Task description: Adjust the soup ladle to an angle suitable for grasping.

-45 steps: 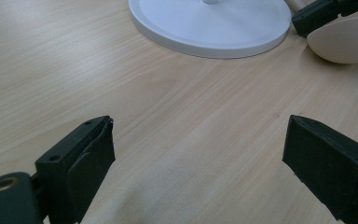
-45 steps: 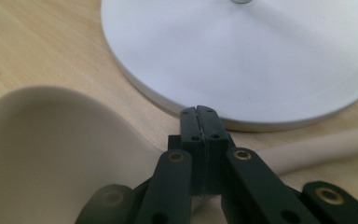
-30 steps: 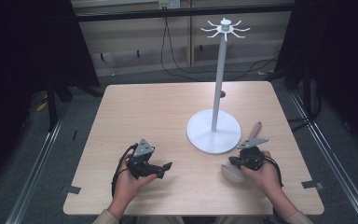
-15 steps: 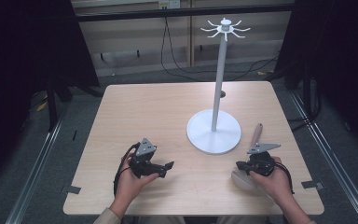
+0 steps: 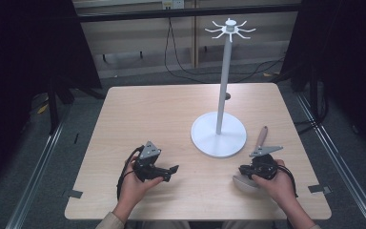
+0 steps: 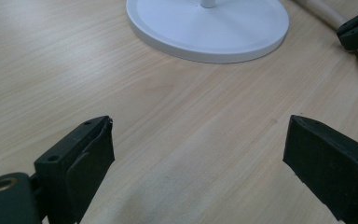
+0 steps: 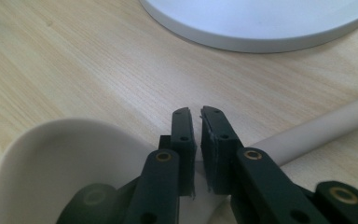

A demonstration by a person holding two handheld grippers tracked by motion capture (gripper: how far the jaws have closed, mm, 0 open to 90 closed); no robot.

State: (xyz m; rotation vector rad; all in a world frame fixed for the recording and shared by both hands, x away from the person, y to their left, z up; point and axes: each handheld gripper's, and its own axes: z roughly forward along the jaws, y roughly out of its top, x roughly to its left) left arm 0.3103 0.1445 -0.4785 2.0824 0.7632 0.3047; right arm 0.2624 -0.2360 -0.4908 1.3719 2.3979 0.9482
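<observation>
On the table (image 5: 171, 114) there is one white stand (image 5: 218, 133) and one ladle (image 5: 262, 138), and the person holds two grippers, one in each hand; the stand has a round base, a thin pole and a ring of small hooks on top, and it is placed a little to 2 o'clock from the table's middle; the ladle lies at 4 o'clock from the base, its handle pointing to 12 o'clock and its pale bowl (image 7: 65, 168) toward the person; the left gripper (image 5: 170, 170) is at 7 o'clock from the base, well apart from it, and its jaws are spread wide with only bare wood between them, so it grasps nothing (image 6: 200, 158); the right gripper (image 5: 242, 170) is low over the ladle where bowl and handle meet, its jaws (image 7: 196, 135) nearly together with a thin slit between; if they pinch the ladle I cannot tell
</observation>
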